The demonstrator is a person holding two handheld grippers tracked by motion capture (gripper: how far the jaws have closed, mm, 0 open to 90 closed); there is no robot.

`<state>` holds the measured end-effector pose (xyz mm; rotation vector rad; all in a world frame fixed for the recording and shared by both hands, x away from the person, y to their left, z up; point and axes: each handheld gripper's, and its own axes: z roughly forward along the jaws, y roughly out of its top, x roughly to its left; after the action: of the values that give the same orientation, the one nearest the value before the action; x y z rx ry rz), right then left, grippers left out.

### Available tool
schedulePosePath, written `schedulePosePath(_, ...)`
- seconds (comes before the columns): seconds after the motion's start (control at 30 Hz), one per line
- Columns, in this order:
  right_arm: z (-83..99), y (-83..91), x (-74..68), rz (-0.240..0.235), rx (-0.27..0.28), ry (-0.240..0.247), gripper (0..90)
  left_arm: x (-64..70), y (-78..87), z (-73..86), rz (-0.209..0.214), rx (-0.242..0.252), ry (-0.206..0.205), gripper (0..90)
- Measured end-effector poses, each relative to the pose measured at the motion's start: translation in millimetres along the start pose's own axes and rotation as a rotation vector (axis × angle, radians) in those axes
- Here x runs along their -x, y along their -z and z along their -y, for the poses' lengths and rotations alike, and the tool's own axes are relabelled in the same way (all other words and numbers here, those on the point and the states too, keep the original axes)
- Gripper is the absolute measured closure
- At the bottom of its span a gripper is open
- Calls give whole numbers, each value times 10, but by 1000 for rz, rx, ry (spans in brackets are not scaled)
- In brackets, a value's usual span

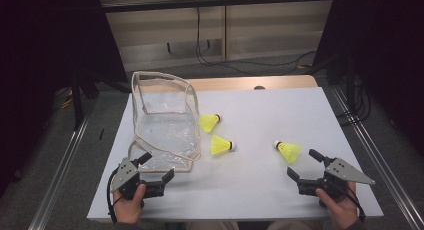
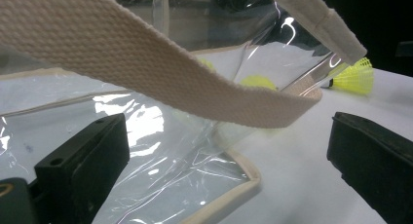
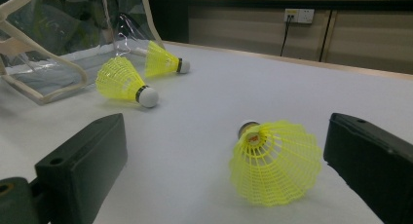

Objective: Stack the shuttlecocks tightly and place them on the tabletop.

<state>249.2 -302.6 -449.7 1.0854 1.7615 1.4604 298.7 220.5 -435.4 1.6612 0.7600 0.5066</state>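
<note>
Grey flooring and dark curtains surround a white table [image 1: 260, 120] with a wooden edge at its far side. On its left half lies a clear plastic bag [image 1: 165, 125] with cream trim, its mouth facing the person and its cloth strap [image 2: 160, 73] drooping across the opening. The left gripper [image 1: 156, 166] sits right at the bag's near edge, jaws spread wide, with the strap hanging between and just above them but not touched. The right gripper [image 1: 306, 163], also wide open, rests on the table near the right corner, facing a yellow shuttlecock [image 3: 275, 163] that lies on its side just ahead of its jaws, cork pointing away. Two more shuttlecocks [image 1: 221, 145] [image 1: 209, 122] lie near the bag's right side. The work looks like loading shuttlecocks into the bag. The likely trouble: squeezing the mesh skirt could crush it or make the light shuttlecock roll away, and the limp strap or floppy plastic may sag shut over the mouth if the left gripper takes a poor hold.
</note>
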Motion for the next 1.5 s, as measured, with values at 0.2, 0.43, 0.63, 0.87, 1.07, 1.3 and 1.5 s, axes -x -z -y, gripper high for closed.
schedulePosePath(0.2, -3, -1, -4, 0, -1, 11, 17, 19, -11, 2, 10, 4, 9, 17)
schedulePosePath(0.43, -2, -12, 1, -2, -2, 5, 17, 52, -33, 1, 40, -11, 0, 19)
schedulePosePath(0.63, -7, -14, 10, 0, 3, -2, 17, 81, -58, 1, 65, -11, 9, 20)
schedulePosePath(0.87, -8, -17, 4, -3, -1, 5, 17, 117, -104, 4, 107, -33, 9, 21)
schedulePosePath(1.07, -8, 11, 18, 5, 1, 3, 18, 154, -140, -1, 127, -43, 5, 23)
schedulePosePath(1.3, -13, -5, 7, -10, 3, 12, 19, 176, -152, -1, 145, -52, 1, 23)
schedulePosePath(1.5, -4, 1, 8, -13, -2, 8, 22, 210, -164, -16, 163, -50, 4, 23)
